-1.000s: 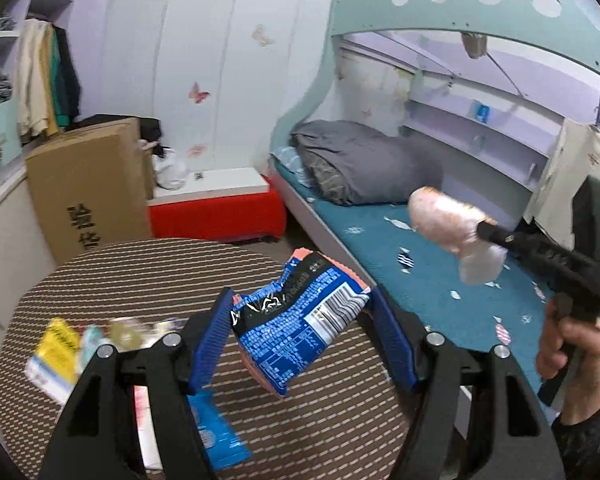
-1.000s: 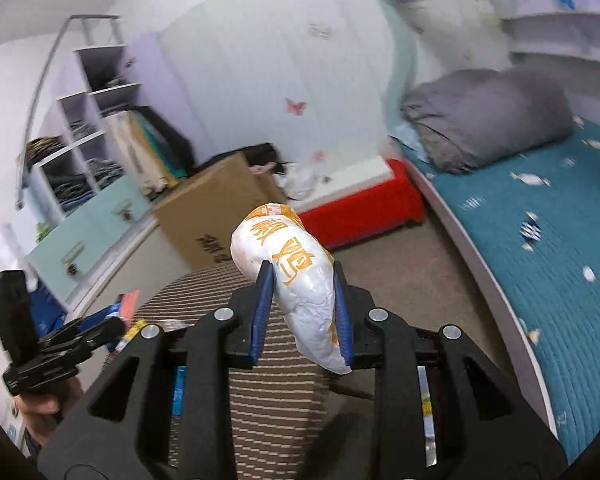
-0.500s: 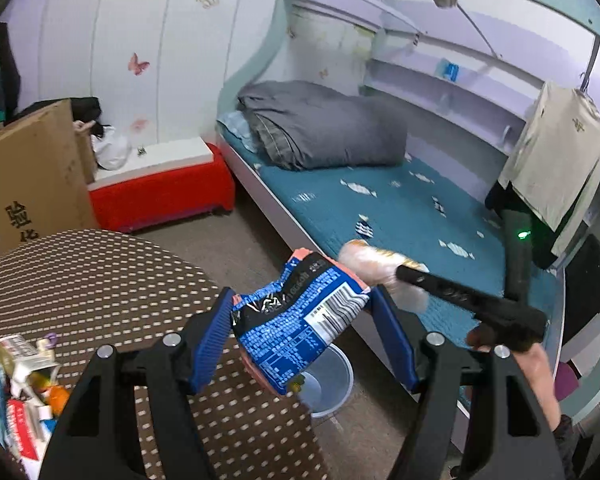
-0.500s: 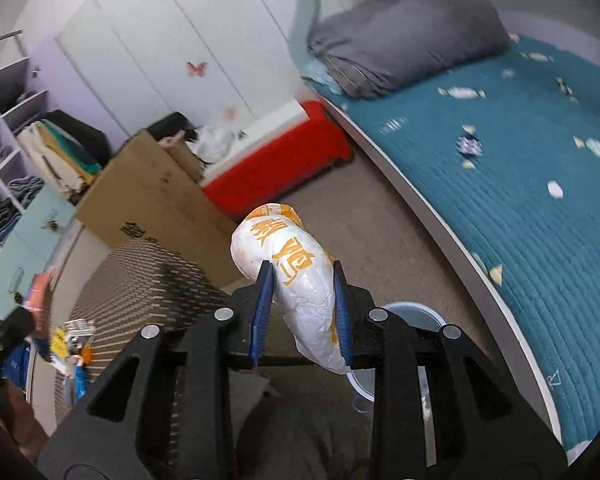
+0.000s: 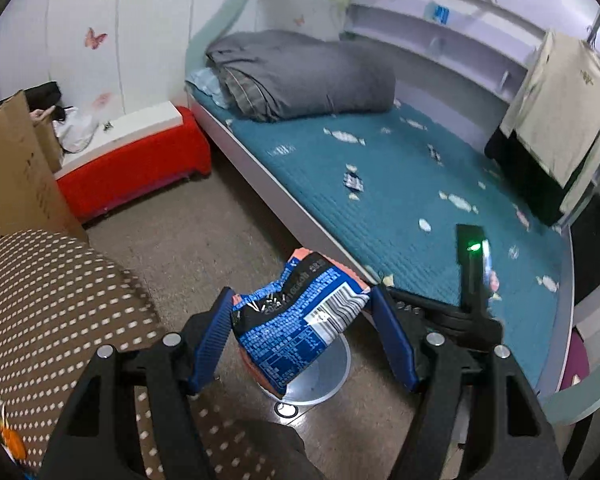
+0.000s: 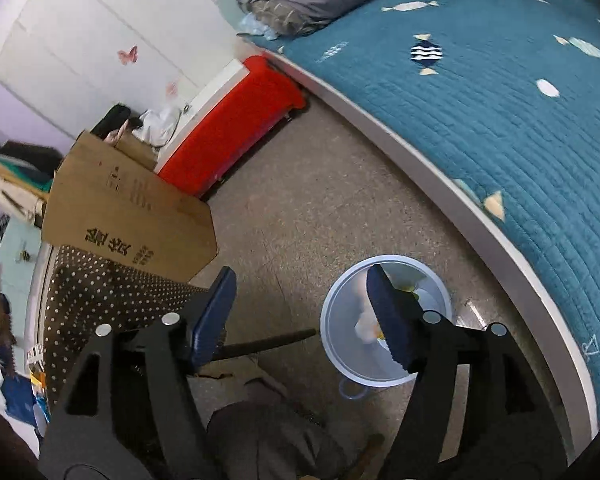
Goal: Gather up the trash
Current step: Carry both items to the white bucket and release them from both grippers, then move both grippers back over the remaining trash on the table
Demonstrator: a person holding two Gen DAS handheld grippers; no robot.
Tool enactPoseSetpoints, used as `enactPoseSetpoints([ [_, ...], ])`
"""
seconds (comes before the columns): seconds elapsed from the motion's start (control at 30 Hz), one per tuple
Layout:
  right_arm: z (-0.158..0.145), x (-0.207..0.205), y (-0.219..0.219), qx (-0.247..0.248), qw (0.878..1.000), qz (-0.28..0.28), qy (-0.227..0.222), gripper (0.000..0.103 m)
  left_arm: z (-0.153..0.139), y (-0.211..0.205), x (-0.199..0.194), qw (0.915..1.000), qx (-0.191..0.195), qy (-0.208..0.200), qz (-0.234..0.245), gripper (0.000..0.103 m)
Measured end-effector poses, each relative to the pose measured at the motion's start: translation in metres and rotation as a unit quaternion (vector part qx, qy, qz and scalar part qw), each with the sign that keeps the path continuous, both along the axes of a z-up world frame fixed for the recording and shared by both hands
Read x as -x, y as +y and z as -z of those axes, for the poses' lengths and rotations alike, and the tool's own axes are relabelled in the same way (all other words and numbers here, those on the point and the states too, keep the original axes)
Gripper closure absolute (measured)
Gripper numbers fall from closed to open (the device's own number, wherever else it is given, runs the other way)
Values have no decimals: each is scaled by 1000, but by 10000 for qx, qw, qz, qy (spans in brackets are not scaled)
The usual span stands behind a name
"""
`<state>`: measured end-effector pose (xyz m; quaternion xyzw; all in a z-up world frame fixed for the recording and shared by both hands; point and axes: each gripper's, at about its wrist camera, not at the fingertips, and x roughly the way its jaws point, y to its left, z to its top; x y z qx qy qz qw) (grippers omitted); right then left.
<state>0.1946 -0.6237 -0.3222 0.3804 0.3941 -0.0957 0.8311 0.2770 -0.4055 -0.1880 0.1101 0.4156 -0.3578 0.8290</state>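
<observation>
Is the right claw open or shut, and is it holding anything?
Open, empty: right claw has just opened; pale wrapper lies in the bin.

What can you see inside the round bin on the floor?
Inside the bin lies a pale wrapper with orange print. The right gripper's finger covers part of the inside.

My left gripper (image 5: 302, 334) has blue pads and black arms. The snack bag (image 5: 296, 320) is blue, black and orange with a white barcode. The bedspread (image 5: 400, 184) is teal with little white fish. The table cloth (image 5: 48, 304) is brown with white dots. The storage bench (image 6: 236, 124) is red. The trash bin (image 6: 340, 344) is pale blue.
</observation>
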Motion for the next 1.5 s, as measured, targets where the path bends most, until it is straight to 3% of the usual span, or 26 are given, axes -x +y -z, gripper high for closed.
enactPoseSetpoints([
  [0.3,-29,26,-23,137,9990,275,-326,25,43,-59,-13,9961,-616,353,518,35],
  [0.4,-40,30,-25,227,9984,291,-439,23,54,-72,-18,9942,-846,377,548,24],
  [0.47,-46,33,-26,255,9980,303,-492,21,58,-76,-22,9943,-856,376,506,12],
  [0.6,-53,37,-24,303,9976,324,-538,15,60,-74,-27,9945,-885,421,358,9],
  [0.77,-60,42,-15,346,9970,353,-587,6,47,-59,-20,9966,-734,315,219,9],
  [1.03,-84,50,8,684,9947,469,-601,6,11,-25,-1,9991,-424,14,43,8],
  [1.5,-149,64,64,1090,9878,136,-1101,6,-44,36,34,9987,30,-418,-281,7],
])
